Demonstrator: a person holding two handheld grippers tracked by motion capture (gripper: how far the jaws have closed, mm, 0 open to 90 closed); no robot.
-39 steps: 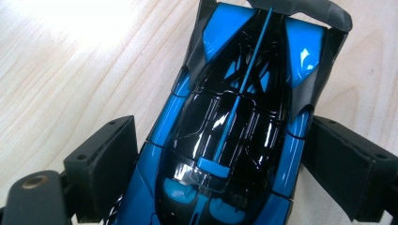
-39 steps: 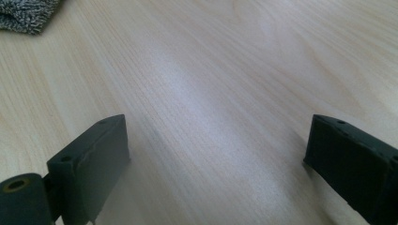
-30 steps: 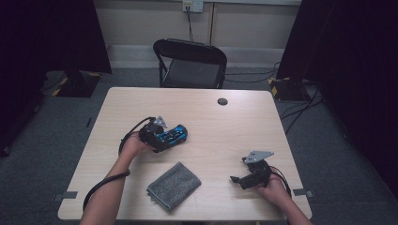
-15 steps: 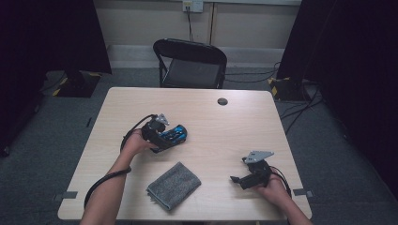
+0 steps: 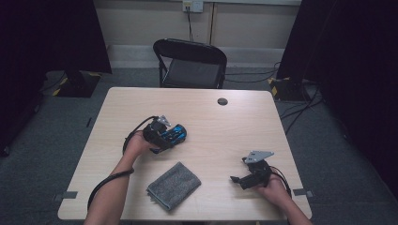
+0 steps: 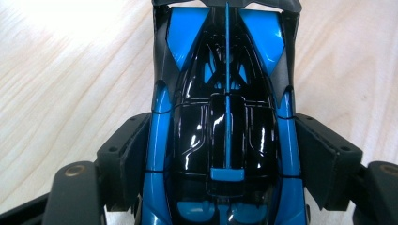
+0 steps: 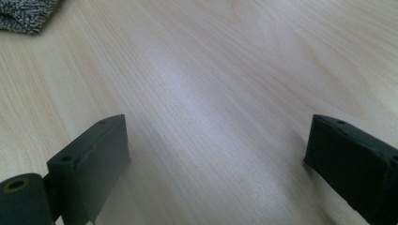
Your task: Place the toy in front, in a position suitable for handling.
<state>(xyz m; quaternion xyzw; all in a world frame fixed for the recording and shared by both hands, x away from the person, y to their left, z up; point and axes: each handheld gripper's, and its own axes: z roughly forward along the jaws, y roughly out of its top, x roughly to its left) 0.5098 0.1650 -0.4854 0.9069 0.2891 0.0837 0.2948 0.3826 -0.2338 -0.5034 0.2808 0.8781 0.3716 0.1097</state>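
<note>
A blue and black toy car (image 5: 177, 133) lies on the wooden table (image 5: 234, 131), left of the middle. My left gripper (image 5: 165, 136) is at the car from the left. In the left gripper view the car (image 6: 225, 93) lies lengthwise between the jaws, and the left gripper (image 6: 220, 124) has its pads (image 6: 131, 150) against both of the car's sides. These jaws have just been closing, with the car between them. My right gripper (image 5: 238, 179) rests low at the front right, and in its own view the right gripper (image 7: 216, 150) stands open over bare wood.
A folded grey cloth (image 5: 173, 185) lies near the front edge between my hands, and its corner (image 7: 26, 14) shows in the right gripper view. A small black disc (image 5: 222, 101) sits near the far edge. A black folding chair (image 5: 190, 63) stands behind the table.
The left hand and the toy car have shifted slightly on the table. The right gripper has kept still.
</note>
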